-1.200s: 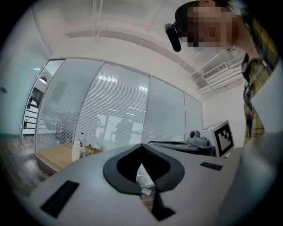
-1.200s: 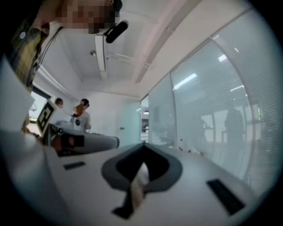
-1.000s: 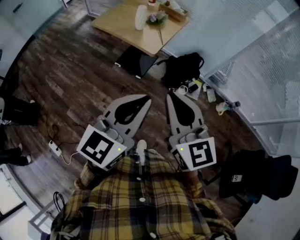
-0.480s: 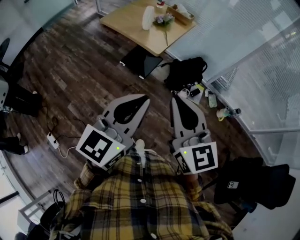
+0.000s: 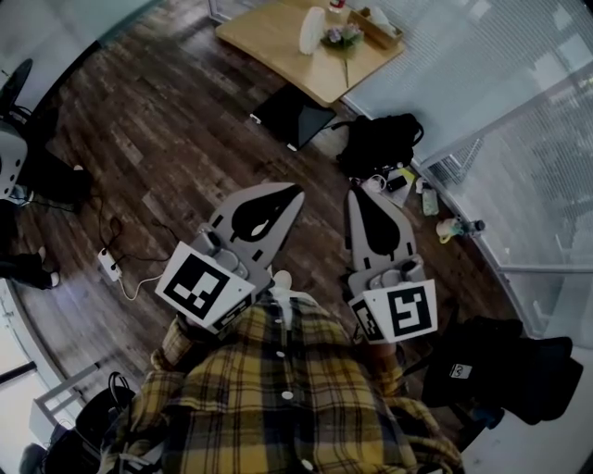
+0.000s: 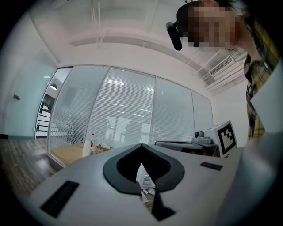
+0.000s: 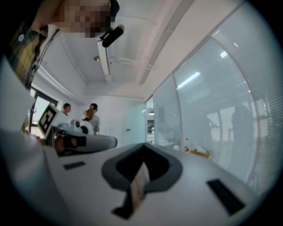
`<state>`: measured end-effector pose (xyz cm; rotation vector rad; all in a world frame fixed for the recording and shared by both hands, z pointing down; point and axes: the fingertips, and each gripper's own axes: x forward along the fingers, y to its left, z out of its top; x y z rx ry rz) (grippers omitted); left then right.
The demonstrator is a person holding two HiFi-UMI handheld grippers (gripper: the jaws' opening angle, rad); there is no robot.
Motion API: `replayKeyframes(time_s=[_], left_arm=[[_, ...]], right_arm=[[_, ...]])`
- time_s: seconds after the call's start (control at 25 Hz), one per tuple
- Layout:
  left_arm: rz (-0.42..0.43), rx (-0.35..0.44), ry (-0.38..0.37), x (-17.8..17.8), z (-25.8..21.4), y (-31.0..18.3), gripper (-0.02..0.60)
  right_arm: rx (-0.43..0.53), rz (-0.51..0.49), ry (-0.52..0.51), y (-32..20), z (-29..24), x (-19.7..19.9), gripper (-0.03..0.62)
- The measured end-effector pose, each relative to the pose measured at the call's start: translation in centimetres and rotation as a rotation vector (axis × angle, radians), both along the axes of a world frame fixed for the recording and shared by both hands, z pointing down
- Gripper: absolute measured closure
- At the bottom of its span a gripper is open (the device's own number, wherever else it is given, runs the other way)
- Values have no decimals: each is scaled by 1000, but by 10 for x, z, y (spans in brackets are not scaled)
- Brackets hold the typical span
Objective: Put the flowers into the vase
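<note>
The white vase (image 5: 311,18) stands on the wooden table (image 5: 269,37) at the far top of the head view, with the bunch of flowers (image 5: 341,37) lying beside it on its right. Both grippers hang close to my plaid shirt, far from the table, over the dark wood floor. My left gripper (image 5: 295,192) is shut with nothing in it, and in its own view the left gripper (image 6: 141,145) shows its tips met. Parallel to it, my right gripper (image 5: 357,193) is shut and empty too, and the right gripper (image 7: 143,145) shows the same in its own view.
A wooden box (image 5: 375,20) sits on the table behind the flowers. On the floor lie a black flat case (image 5: 292,116), a black backpack (image 5: 380,143), a power strip (image 5: 111,267) with cables, a bottle (image 5: 459,227) and a black bag (image 5: 505,366). Glass walls with blinds run along the right.
The head view has swung, so the table and floor items now sit further right and up in the picture. Both grippers have stayed shut, close to the chest.
</note>
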<state>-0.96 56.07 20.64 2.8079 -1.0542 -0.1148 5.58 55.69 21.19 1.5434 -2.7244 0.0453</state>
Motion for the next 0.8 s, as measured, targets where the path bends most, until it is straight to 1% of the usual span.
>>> replayKeyframes(time_s=[0.16,0.32,0.48,0.8], left_arm=[[-2,-2,2,-8,1,-18,572],[1,-14,0,-20,5,-45,572],[4,-34,-5,-33,12,-85,574],[17,-16,0,-64,6,-172,574]], right_arm=[[-4,-7,11,-17,2,-8,582],[-8,-3,33,-44,5,-18,582],[-17,-6,22,-82,8,-34,582],[-19,8,24,-165,7,-65,582]])
